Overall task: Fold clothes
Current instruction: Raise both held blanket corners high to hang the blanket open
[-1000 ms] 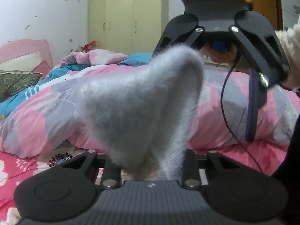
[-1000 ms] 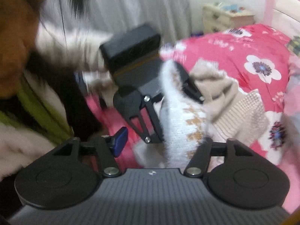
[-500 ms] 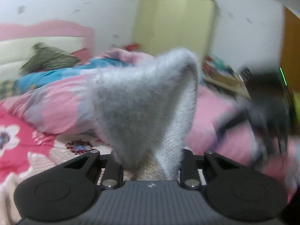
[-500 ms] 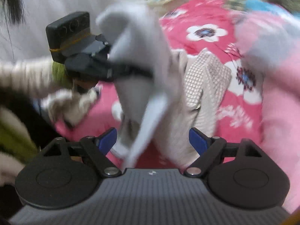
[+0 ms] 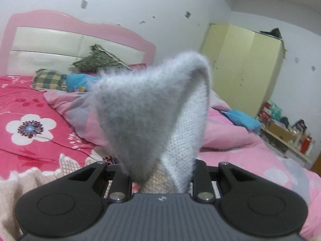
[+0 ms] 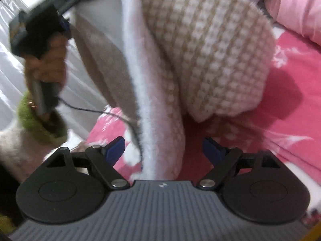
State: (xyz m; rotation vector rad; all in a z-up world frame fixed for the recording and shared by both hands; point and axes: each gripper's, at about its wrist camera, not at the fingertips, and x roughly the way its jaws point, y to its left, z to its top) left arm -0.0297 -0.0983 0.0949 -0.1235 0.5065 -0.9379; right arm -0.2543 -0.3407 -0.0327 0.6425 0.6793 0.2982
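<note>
One sweater [image 5: 152, 120] fold (fuzzy) points upward, vertical

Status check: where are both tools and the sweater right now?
Left tool clamped on the fuzzy sweater. Right tool open, sweater edge hanging between its pads, not gripped. Left tool's cable trails close by.

A lived-in home bedroom

A bed [image 5: 34, 108] with a pink headboard [image 5: 84, 32] and red flowered sheet fills the room, heaped with a pink quilt [image 5: 230, 132] and pillows [image 5: 100, 62]. A pale yellow wardrobe [image 5: 244, 68] stands against the scuffed white wall, beside a low shelf [image 5: 286, 140] cluttered with boxes.
</note>
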